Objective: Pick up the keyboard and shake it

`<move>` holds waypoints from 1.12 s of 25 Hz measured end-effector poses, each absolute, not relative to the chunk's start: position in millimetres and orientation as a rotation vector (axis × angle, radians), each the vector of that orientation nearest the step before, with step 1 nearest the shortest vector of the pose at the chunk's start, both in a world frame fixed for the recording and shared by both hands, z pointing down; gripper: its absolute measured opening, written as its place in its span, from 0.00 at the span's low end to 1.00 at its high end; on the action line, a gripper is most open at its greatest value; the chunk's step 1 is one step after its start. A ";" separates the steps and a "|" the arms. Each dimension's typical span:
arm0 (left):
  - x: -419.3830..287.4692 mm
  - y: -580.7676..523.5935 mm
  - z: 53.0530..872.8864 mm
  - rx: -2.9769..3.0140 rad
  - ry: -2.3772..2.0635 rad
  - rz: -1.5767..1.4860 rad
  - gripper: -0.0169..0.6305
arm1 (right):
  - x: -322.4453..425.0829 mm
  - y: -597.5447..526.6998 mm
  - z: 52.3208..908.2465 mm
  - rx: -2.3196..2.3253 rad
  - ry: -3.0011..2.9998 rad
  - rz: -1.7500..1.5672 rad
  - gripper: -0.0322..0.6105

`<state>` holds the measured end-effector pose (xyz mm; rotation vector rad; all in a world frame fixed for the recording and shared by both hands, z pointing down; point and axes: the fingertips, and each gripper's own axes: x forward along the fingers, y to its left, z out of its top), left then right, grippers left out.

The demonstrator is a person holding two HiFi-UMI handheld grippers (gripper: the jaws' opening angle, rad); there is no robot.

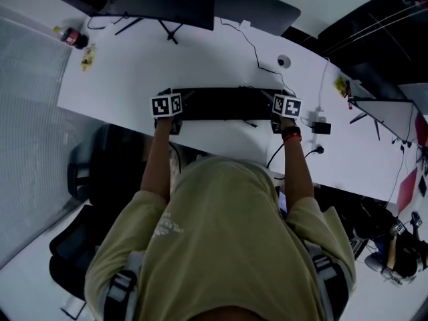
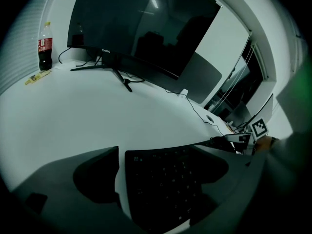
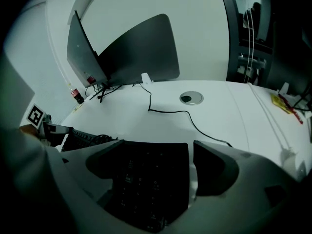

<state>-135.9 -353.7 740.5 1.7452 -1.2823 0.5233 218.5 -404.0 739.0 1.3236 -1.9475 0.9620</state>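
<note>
The black keyboard [image 1: 227, 103] lies flat on the white worktop [image 1: 127, 72], near the front edge and about in the middle of it, with its long side parallel to that edge. The left tongs [image 2: 156, 152] stand at its left end and the right tongs [image 3: 158, 147] at its right end, and both are released: the jaws are spread wide, with one end of the keyboard between them. At each end a strip of white worktop shows between the outer jaw and the short edge of the keyboard, so nothing is grasped. At the back left corner of the worktop stands a large dark monitor [image 1: 144, 2] on a thin-legged stand, and left of it, near the left edge, are a cola bottle [image 1: 70, 37] and a yellow packet [image 1: 87, 57]. A thin black cable [image 1: 253, 49] runs from the back of the worktop toward the right end of the keyboard and passes close to a round hole [image 1: 283, 61] in the worktop. Just beside the right tongs, toward the right edge, sits a small black box [image 1: 321, 127]. A red band [image 1: 291, 134] is on the person's right wrist. A black office chair [image 1: 93, 186] stands on the floor at the person's left.
</note>
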 end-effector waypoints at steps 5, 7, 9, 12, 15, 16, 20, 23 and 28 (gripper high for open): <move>-126.0 -350.0 754.6 1.704 -1.211 0.627 0.71 | 220.0 -402.6 744.8 1.308 -1.947 1.073 0.72; -127.3 -348.9 757.0 1.699 -1.204 0.655 0.70 | 220.4 -402.2 745.7 1.287 -1.951 1.091 0.72; -127.8 -349.0 757.7 1.696 -1.190 0.668 0.70 | 218.6 -404.1 746.5 1.245 -1.952 1.079 0.72; -127.4 -349.2 759.3 1.697 -1.166 0.696 0.70 | 217.2 -406.8 748.0 1.184 -1.941 1.077 0.72; -128.2 -348.2 759.2 1.707 -1.134 0.728 0.68 | 216.7 -406.1 748.5 1.156 -1.925 1.093 0.72; -128.8 -347.4 759.0 1.707 -1.123 0.734 0.67 | 216.7 -405.7 748.7 1.148 -1.918 1.100 0.72; -131.8 -346.8 759.0 1.682 -1.132 0.752 0.63 | 216.6 -405.5 748.8 1.135 -1.890 1.118 0.70; -131.5 -346.3 759.3 1.674 -1.144 0.732 0.61 | 218.6 -403.8 747.8 1.149 -1.884 1.120 0.69; -132.7 -346.3 755.7 1.672 -1.159 0.713 0.60 | 218.2 -401.4 740.4 1.161 -1.879 1.108 0.69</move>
